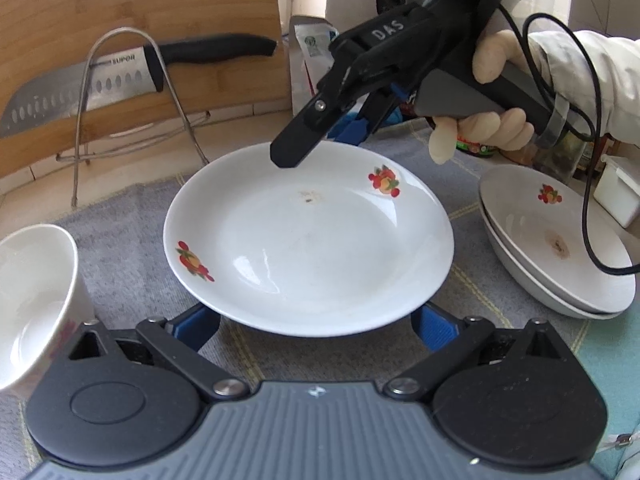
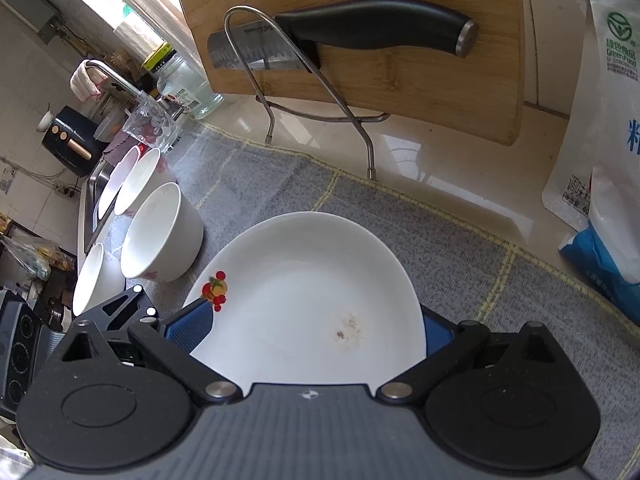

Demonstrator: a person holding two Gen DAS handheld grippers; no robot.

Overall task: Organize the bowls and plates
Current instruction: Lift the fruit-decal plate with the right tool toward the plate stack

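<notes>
A white plate (image 1: 308, 248) with fruit decals lies on the grey mat (image 1: 132, 240). My left gripper (image 1: 316, 328) is open, its blue pads (image 1: 196, 328) wide apart at the plate's near rim, which hides their tips. My right gripper (image 1: 316, 136), held by a gloved hand (image 1: 496, 120), is at the far rim. In the right wrist view it (image 2: 314, 330) is open and rolled, the plate (image 2: 312, 292) running between its fingers (image 2: 192, 328). Two stacked plates (image 1: 560, 240) sit to the right. White bowls (image 2: 160, 232) stand to the left, one (image 1: 28, 300) close to my left gripper.
A bamboo cutting board (image 2: 400, 80) and a black-handled knife (image 2: 376, 26) lean in a wire rack (image 2: 248, 60) behind the mat (image 2: 500, 280). Food bags (image 2: 608, 152) stand at the right. A sink (image 2: 96, 184), a tap (image 2: 116, 76) and a glass jar (image 2: 188, 88) are beyond the bowls.
</notes>
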